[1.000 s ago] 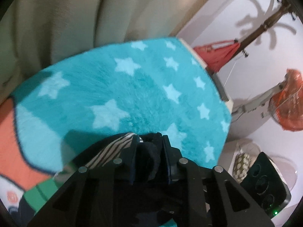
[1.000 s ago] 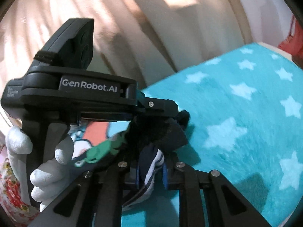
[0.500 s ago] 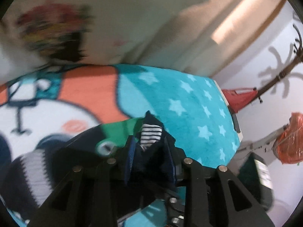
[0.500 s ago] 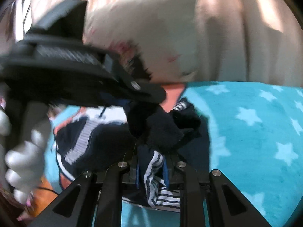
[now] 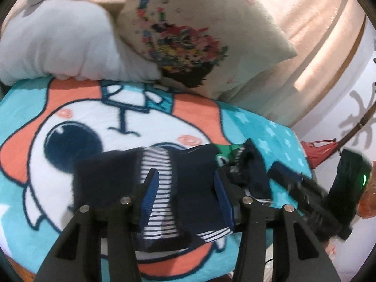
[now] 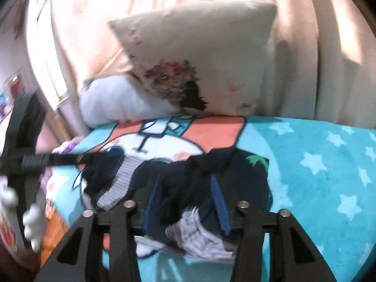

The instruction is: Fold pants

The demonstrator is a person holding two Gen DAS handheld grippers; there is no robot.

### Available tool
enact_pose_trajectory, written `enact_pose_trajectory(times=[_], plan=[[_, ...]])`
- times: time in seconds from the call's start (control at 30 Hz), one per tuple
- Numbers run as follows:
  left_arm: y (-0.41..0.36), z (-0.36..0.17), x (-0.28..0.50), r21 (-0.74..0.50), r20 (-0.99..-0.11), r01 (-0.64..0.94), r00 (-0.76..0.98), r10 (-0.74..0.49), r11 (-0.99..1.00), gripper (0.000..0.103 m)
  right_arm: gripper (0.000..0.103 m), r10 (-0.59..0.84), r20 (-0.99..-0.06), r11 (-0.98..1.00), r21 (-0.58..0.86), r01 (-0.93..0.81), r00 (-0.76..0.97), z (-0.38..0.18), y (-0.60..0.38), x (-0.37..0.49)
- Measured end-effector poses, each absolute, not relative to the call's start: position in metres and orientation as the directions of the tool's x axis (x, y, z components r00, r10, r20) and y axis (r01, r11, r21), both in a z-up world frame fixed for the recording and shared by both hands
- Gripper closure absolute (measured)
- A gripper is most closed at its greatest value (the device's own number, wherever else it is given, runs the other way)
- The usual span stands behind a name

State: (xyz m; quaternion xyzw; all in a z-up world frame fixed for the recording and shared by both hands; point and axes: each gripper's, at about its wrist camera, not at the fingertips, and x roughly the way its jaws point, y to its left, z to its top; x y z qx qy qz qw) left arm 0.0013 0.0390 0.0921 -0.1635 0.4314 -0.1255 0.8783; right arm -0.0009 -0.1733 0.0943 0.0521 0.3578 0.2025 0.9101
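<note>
The navy pants point(image 5: 192, 188) with white-striped side panels lie folded on the cartoon blanket point(image 5: 70, 127). My left gripper point(image 5: 185, 183) is open, its blue pads on either side of the cloth, just above it. In the left wrist view the right gripper point(image 5: 265, 176) sits at the pants' right end with dark cloth bunched between its jaws. In the right wrist view the right gripper point(image 6: 185, 188) stands open over a loose heap of the pants point(image 6: 195, 183). The left gripper point(image 6: 98, 159) reaches in from the left onto the pants.
A flower-print pillow point(image 5: 195, 30) and a white pillow point(image 5: 56, 42) lean against a cream curtain point(image 6: 305, 47) at the head of the bed. The blanket's teal star part point(image 6: 329, 164) spreads right. A coat rack point(image 5: 357, 127) stands beyond the bed's right edge.
Both grippers swung from the star end toward the pillows carrying the pants end, laid it over the rest, and both jaws have opened.
</note>
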Motion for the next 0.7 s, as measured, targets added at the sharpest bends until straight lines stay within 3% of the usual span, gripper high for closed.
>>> enact_pose_trajectory(times=[0.3, 0.43, 0.53, 0.7], plan=[[0.073, 0.099, -0.024, -0.354, -0.699, 0.050, 0.650, -0.300, 0.934, 0.053, 0.062, 0.480, -0.745, 0.877, 0.405, -0.258, 0.464, 0.025, -0.152, 0.048], [0.083, 0.103, -0.031, -0.352, -0.679, 0.057, 0.671, -0.297, 0.934, 0.052, 0.061, 0.416, -0.711, 0.909, 0.326, -0.258, 0.567, 0.055, -0.161, 0.031], [0.086, 0.103, -0.029, -0.379, -0.667, 0.058, 0.674, -0.317, 0.923, 0.052, 0.054, 0.343, -0.709, 0.939, 0.237, -0.250, 0.616, 0.065, -0.156, 0.028], [0.106, 0.101, -0.032, -0.389, -0.675, -0.003, 0.682, -0.283, 0.921, 0.052, 0.054, 0.252, -0.805, 0.962, 0.146, -0.231, 0.537, 0.035, -0.132, 0.046]])
